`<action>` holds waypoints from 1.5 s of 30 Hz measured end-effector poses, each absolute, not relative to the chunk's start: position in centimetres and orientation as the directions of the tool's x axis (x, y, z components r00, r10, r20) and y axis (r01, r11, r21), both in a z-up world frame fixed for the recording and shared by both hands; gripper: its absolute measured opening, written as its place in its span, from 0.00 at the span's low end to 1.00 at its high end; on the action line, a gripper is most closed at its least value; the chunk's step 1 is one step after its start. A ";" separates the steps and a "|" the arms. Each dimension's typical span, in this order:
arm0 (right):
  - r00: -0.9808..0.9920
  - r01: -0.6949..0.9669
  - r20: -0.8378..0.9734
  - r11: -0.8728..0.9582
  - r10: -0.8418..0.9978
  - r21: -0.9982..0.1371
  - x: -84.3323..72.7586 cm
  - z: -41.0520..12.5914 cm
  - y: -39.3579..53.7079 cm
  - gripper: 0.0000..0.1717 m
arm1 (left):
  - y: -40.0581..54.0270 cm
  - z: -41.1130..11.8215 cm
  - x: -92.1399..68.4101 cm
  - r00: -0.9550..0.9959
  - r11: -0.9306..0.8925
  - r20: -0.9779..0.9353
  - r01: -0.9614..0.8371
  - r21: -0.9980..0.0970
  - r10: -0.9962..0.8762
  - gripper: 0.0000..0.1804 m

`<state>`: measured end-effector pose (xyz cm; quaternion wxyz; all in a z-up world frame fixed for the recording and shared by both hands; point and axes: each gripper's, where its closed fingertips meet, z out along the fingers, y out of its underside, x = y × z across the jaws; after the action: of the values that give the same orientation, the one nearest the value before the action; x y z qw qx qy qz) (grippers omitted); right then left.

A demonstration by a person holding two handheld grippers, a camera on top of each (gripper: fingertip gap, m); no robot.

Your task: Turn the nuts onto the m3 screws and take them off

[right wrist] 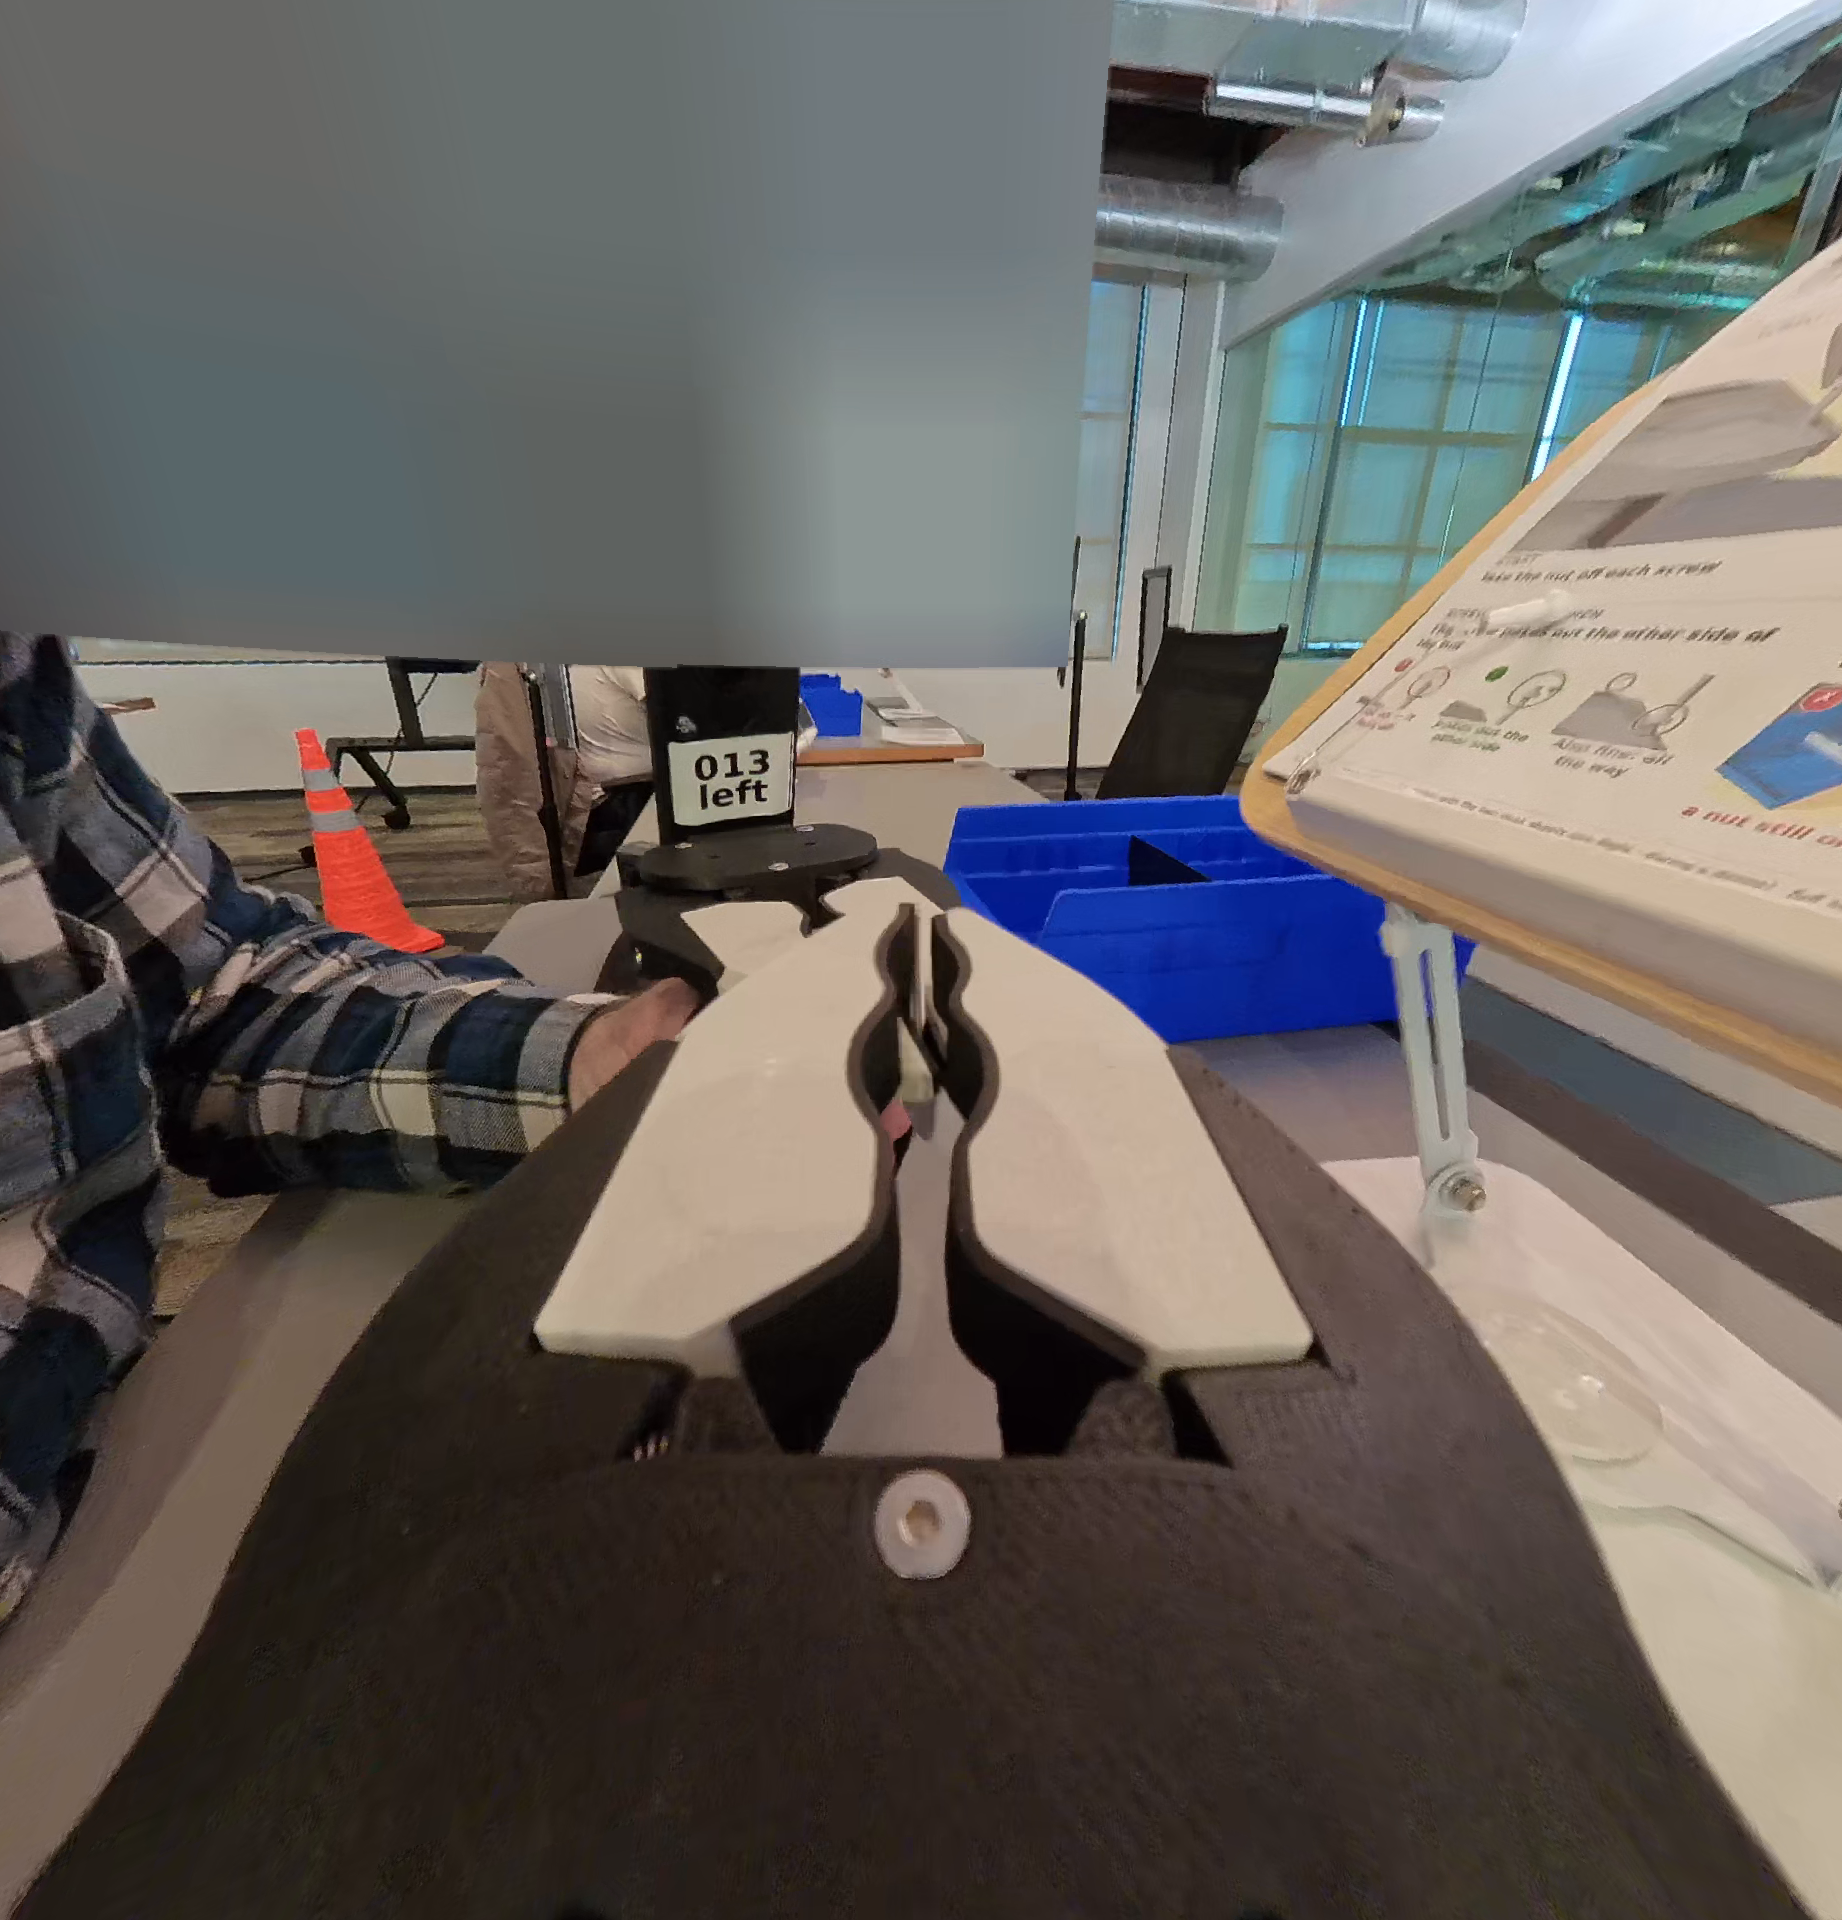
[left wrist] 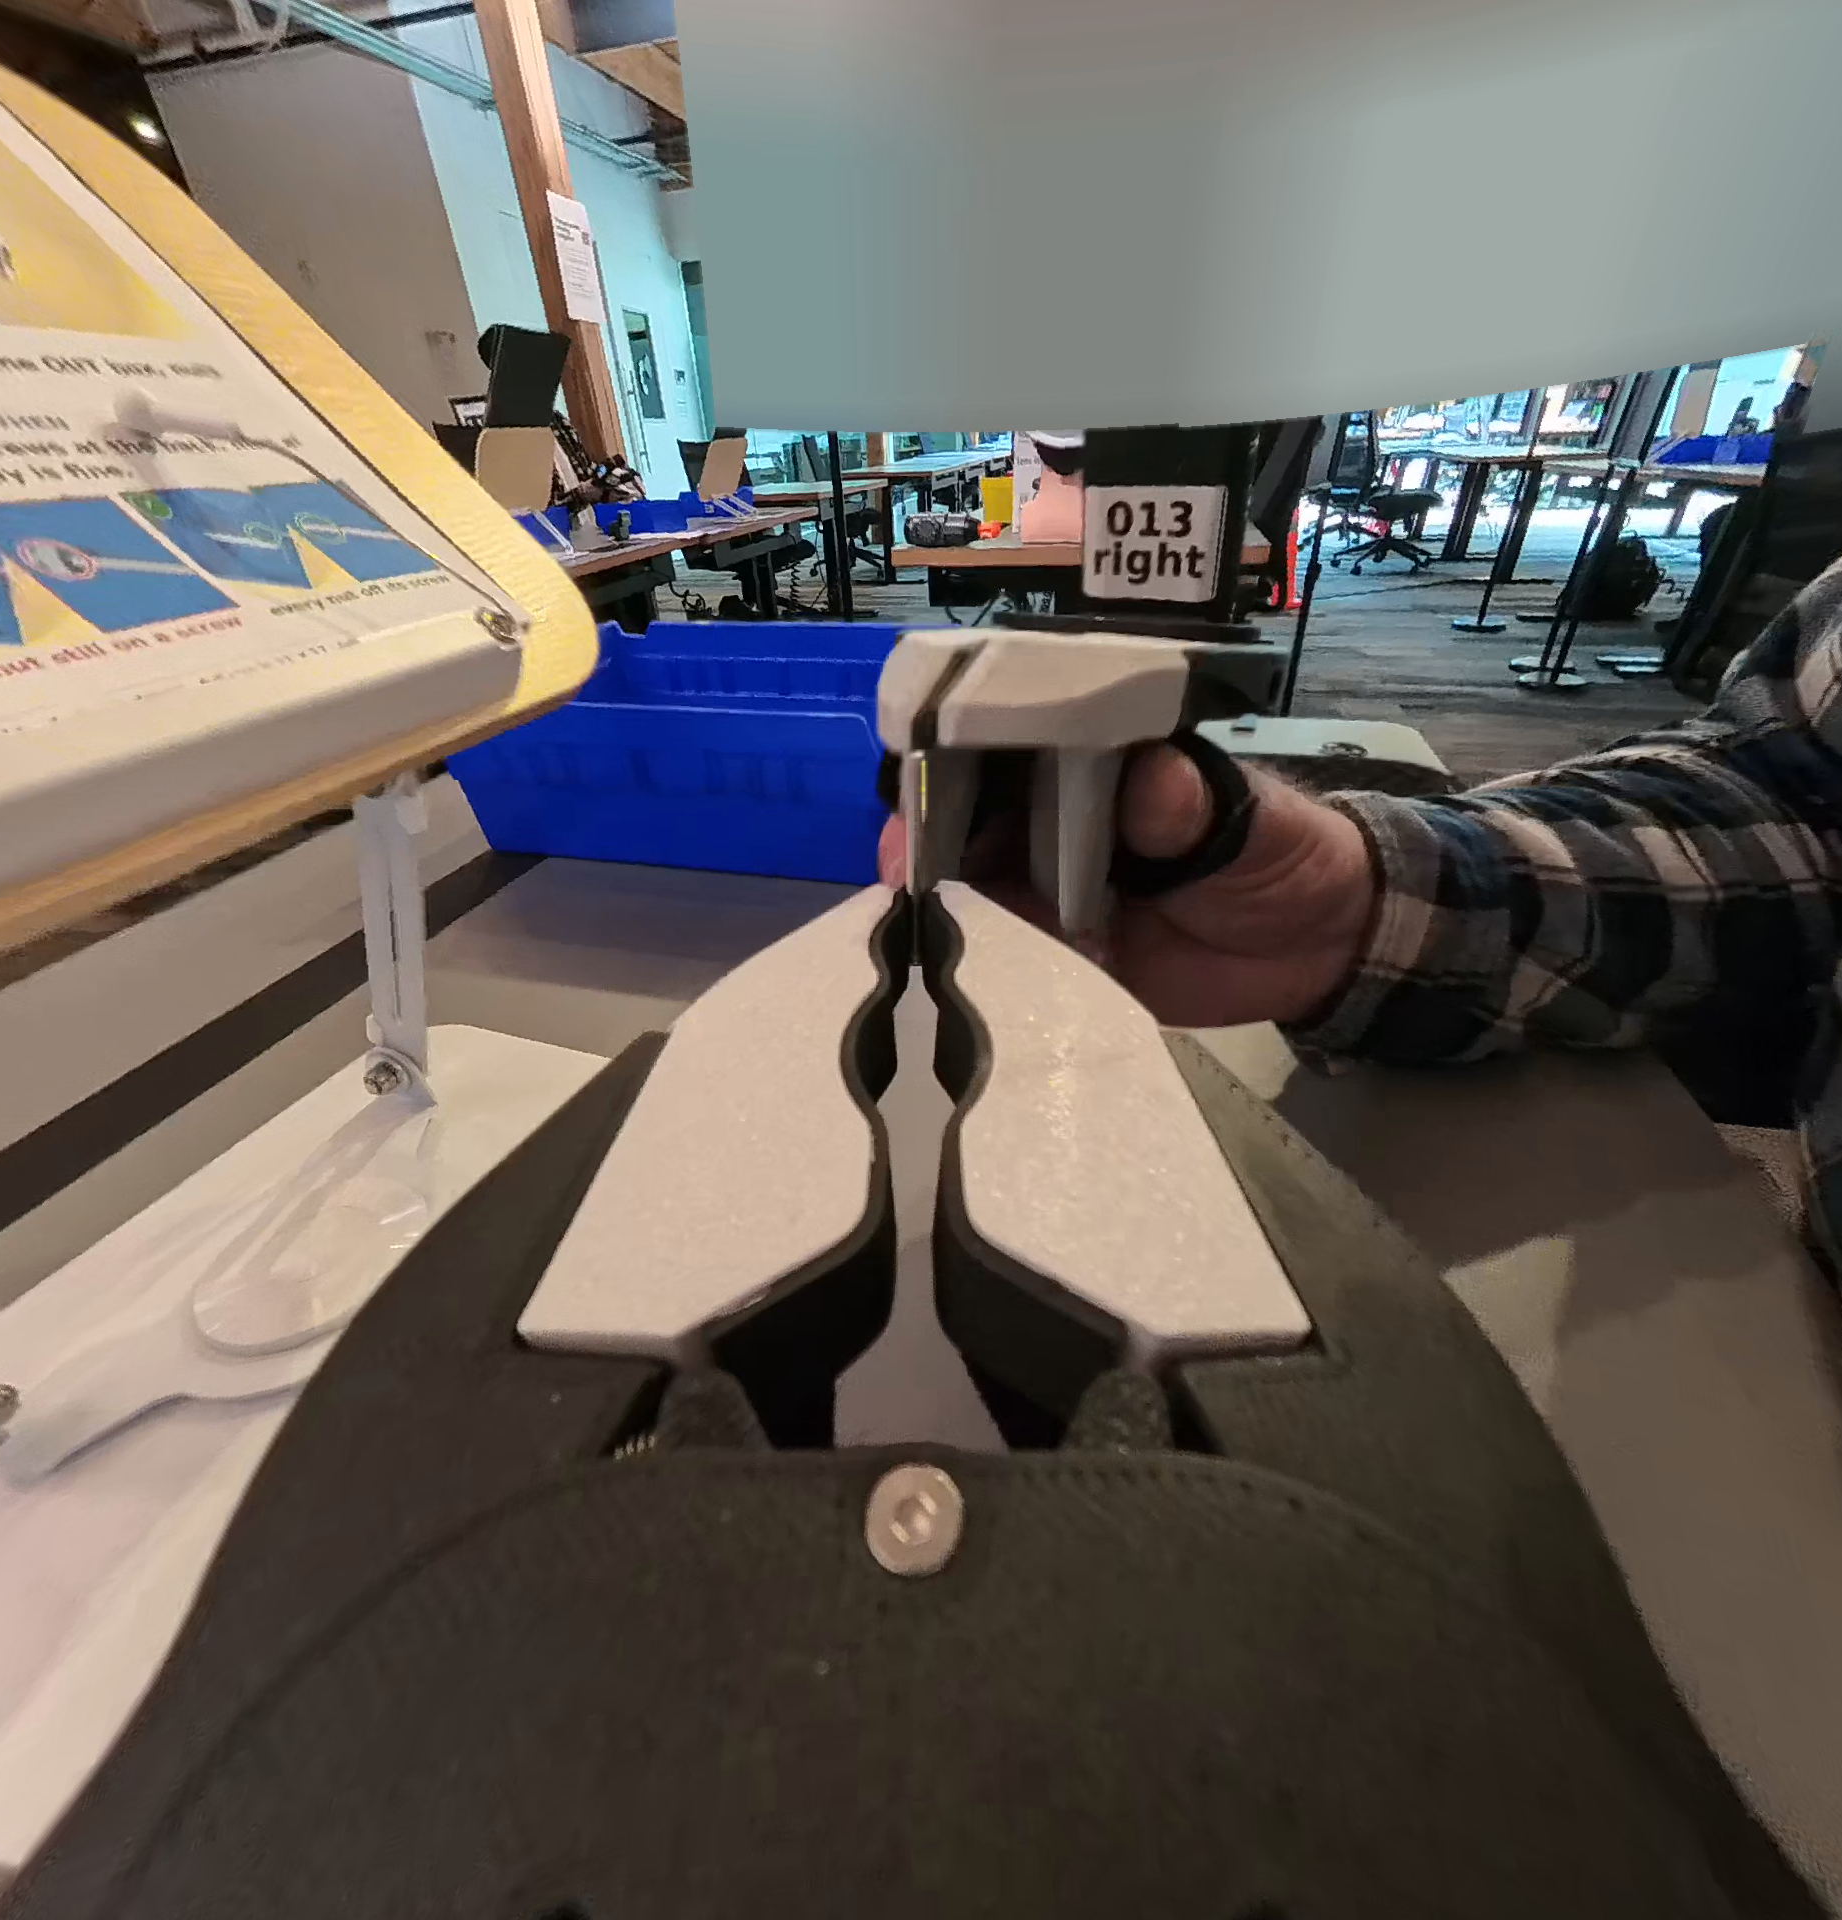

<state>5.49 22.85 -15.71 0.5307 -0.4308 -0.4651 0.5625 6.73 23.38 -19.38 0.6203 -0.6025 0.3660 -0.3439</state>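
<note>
A thin metal rod (left wrist: 915, 821), like a long screw, stands upright between my two grippers. In the left wrist view my left gripper (left wrist: 912, 920) is shut on its lower end. My right gripper (left wrist: 932, 696) comes in from the right just above, held by a hand (left wrist: 1239, 883) in a plaid sleeve, and is shut on the rod's upper end. In the right wrist view my right gripper (right wrist: 922, 935) has its pads closed on the pale rod (right wrist: 915, 1049). The left gripper's black body (right wrist: 730, 883) sits just behind and to the left.
A blue bin (left wrist: 688, 758) with a divider (right wrist: 1166, 862) stands on the grey table (left wrist: 584, 935) behind the grippers. A tilted instruction board (left wrist: 221, 520) on a white stand (left wrist: 392, 935) overhangs one side. An orange cone (right wrist: 351, 852) stands on the floor. My two grippers' fingertips are within a few centimetres of each other.
</note>
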 end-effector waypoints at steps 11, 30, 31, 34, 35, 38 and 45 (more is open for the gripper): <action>0.076 -0.220 0.049 0.065 0.996 -0.973 11.0 -13.4 27.4 0.00 | 25.4 -19.3 2.5 0.563 0.023 -0.034 -0.027 -0.999 -0.826 0.01; 0.334 0.677 0.082 -0.178 0.939 -0.714 13.5 -32.2 34.1 0.12 | 27.8 -24.0 3.4 0.584 -0.018 -0.092 -0.179 -0.984 -0.807 0.01; 0.342 0.679 0.086 -0.183 0.936 -0.711 13.3 -32.5 34.4 0.13 | 27.8 -24.0 3.4 0.584 -0.016 -0.091 -0.176 -0.984 -0.807 0.01; 0.381 0.686 0.086 -0.219 0.921 -0.694 13.4 -33.1 35.5 0.12 | 27.7 -24.0 3.4 0.582 -0.021 -0.084 -0.171 -0.985 -0.809 0.01; 0.390 0.699 0.091 -0.230 0.916 -0.677 13.6 -33.4 35.8 0.12 | 27.7 -24.0 3.3 0.580 -0.027 -0.074 -0.163 -0.986 -0.811 0.01; 0.388 0.707 0.072 -0.246 0.919 -0.663 13.5 -33.8 36.1 0.13 | 27.7 -23.9 3.3 0.581 -0.028 -0.071 -0.159 -0.987 -0.811 0.01; 0.394 0.705 0.037 -0.276 0.919 -0.653 13.5 -34.0 36.0 0.03 | 27.7 -24.2 3.6 0.571 -0.034 -0.067 -0.164 -0.986 -0.818 0.01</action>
<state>13.54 36.02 -33.98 0.3006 -0.7787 -0.5213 0.1773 3.64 27.68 -24.18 0.5882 -0.6630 0.3703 -0.2780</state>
